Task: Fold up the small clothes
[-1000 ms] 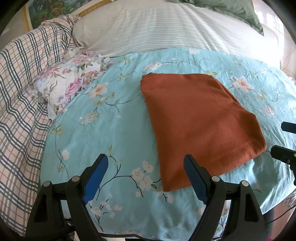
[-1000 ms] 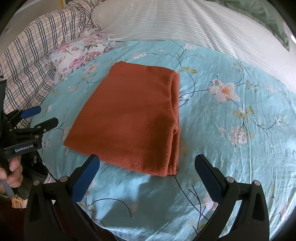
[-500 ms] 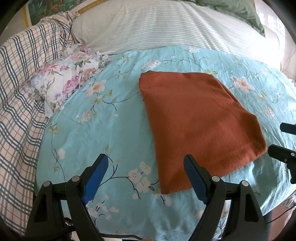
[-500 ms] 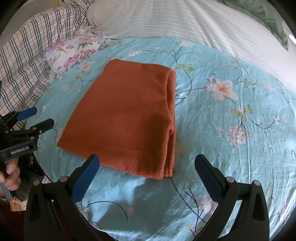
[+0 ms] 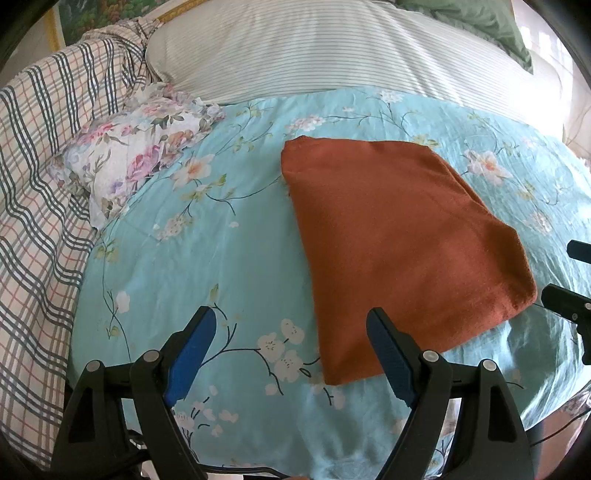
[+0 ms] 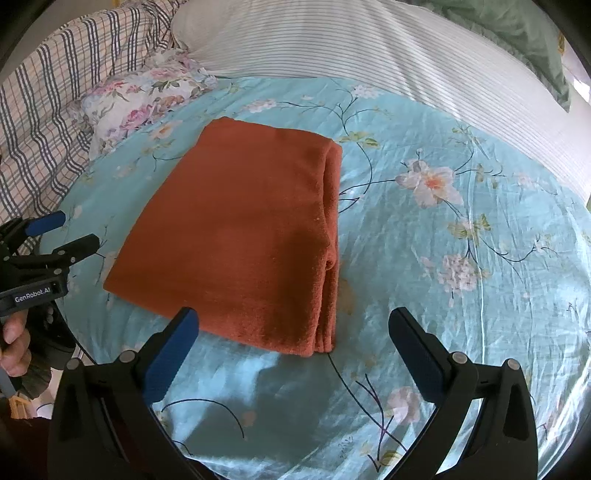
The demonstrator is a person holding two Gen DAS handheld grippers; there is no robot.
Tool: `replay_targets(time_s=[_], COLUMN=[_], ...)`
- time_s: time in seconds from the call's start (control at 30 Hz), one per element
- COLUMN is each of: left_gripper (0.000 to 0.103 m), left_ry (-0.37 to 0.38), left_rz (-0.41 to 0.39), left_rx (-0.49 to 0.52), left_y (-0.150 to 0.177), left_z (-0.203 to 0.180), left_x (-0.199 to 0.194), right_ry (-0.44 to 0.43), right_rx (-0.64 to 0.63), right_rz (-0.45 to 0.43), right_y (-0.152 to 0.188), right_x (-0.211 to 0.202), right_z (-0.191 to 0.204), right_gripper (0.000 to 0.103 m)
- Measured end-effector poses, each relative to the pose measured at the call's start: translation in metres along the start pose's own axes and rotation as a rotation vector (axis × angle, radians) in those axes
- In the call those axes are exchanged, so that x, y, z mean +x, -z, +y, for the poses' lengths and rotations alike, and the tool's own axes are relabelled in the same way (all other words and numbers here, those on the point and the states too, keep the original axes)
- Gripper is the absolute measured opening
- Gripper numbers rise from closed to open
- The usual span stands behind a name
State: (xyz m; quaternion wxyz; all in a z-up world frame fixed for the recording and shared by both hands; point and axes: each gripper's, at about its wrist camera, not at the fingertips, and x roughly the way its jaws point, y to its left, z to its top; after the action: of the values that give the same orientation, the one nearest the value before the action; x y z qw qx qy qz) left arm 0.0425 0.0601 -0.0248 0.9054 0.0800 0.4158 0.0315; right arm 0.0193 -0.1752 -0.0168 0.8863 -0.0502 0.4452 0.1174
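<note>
A rust-orange cloth point(image 5: 399, 243) lies folded into a flat rectangle on the turquoise floral bedsheet point(image 5: 207, 266). My left gripper point(image 5: 290, 325) hovers open over the sheet just off the cloth's near left corner, nothing between its blue pads. In the right wrist view the same cloth point(image 6: 243, 236) shows its stacked folded edges on its right side. My right gripper point(image 6: 291, 325) stands open above the cloth's near right corner, holding nothing. The left gripper point(image 6: 55, 236) also appears at the left edge there, held by a hand point(image 6: 14, 347).
A small floral-print fabric bundle point(image 5: 136, 162) sits at the sheet's far left. A plaid blanket point(image 5: 37, 206) lies along the left side. A striped pillow point(image 5: 332, 51) and a green pillow point(image 5: 480, 22) lie behind. The right gripper's tips point(image 5: 569, 295) show at the right edge.
Both views have shifted slightly, the cloth sitting a little lower and nearer in each. The cloth itself lies unchanged, and both grippers stay open.
</note>
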Motion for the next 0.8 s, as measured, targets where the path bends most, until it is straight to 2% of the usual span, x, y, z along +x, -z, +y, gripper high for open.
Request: replay_targets(time_s=[0.8], left_gripper=[0.084], left_ry=[0.017], left_rz=[-0.017], left_rx=[0.009], left_y=[0.006], left_z=[-0.011], left_x=[-0.013], right_ry=[-0.004], right_rx=[0.023], right_rz=[-0.013], right_y=[0.013], right_x=[-0.016], right_z=[0.009], right_gripper=[0.102])
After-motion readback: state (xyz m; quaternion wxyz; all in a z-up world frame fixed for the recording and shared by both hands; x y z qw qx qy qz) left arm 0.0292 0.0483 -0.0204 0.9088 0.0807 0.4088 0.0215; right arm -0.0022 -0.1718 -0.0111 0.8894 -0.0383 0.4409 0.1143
